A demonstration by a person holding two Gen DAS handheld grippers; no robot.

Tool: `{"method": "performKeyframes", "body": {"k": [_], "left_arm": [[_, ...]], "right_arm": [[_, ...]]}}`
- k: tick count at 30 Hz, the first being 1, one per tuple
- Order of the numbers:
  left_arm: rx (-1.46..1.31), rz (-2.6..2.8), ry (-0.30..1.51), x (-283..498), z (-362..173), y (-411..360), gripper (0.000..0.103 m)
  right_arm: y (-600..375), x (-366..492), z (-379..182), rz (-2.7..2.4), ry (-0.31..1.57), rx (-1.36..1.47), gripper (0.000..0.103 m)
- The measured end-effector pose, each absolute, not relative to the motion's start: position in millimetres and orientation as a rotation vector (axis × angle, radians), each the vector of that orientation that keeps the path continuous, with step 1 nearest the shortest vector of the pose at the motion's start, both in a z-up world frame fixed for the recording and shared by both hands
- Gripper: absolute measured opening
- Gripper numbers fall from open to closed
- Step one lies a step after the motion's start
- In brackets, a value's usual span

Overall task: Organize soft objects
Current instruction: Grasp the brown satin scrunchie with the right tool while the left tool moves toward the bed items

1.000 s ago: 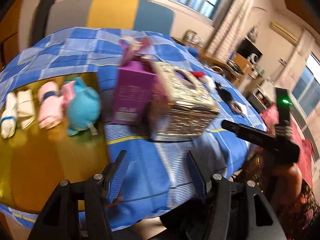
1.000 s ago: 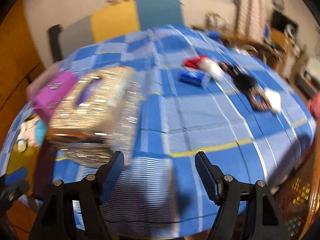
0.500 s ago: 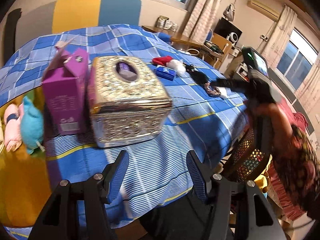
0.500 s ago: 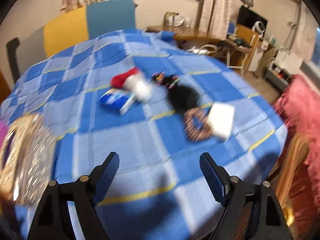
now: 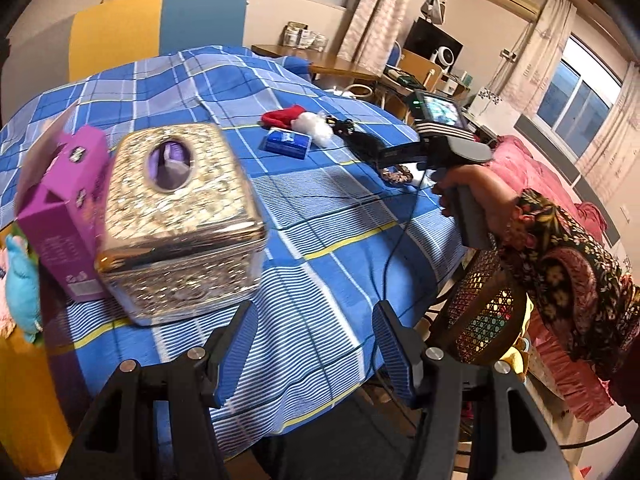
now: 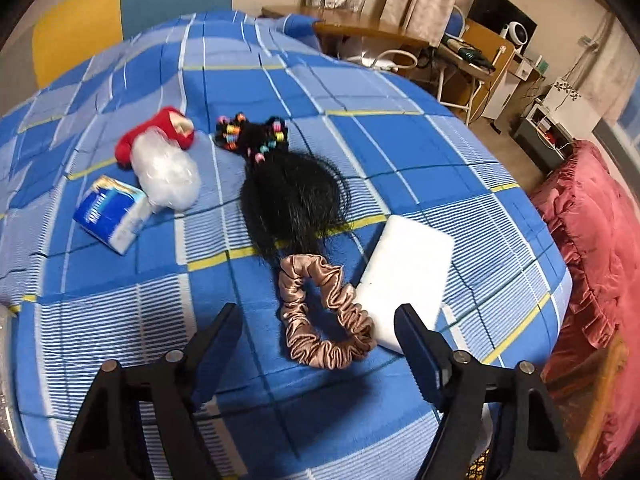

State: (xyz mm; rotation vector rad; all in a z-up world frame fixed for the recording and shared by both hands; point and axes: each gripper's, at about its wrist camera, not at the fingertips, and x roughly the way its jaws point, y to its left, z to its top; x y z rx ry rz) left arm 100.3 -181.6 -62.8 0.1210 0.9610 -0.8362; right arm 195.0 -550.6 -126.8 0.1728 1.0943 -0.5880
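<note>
Right hand-held gripper point(image 6: 318, 334) spread, empty, above satin scrunchie point(image 6: 320, 312): light, limp, slippery; pinch its gathered band. Left hand-held gripper point(image 5: 314, 334) spread, empty.

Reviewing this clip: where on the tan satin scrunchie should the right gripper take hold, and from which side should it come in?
Grip the near arc of the scrunchie, likely from above with the right gripper open across the band. It lies flat as a loop on the blue plaid cloth, and that arc looks free. The right side touches the white sponge, and the far end meets the black hairpiece.
</note>
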Motion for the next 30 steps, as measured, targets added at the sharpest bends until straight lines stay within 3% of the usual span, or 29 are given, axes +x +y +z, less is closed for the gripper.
{"method": "performKeyframes", "body": {"k": [13,15,21,30], "left_arm": [[0.109,-0.851,0.964,118.8,-49.2,-228.9,0.060],[0.115,-0.842,0.959,124.1,-45.0,-237.3,0.060],[0.093,-0.823,0.965,139.1,-33.6,-258.5,0.060],[0.092,-0.768,1.022,161.8,-34.6,-290.4,0.060]], "right_arm": [[-557.6,201.0,-147.1,-0.608,1.186,0.094,0.050],[-557.9,200.5,-147.0,-0.632,1.190,0.073,0.035],[-564.3,194.5,-139.3,-0.629,1.150,0.117,0.017],[-572.4,183.1,-129.4,-0.385,1.042,0.403,0.013]]}}
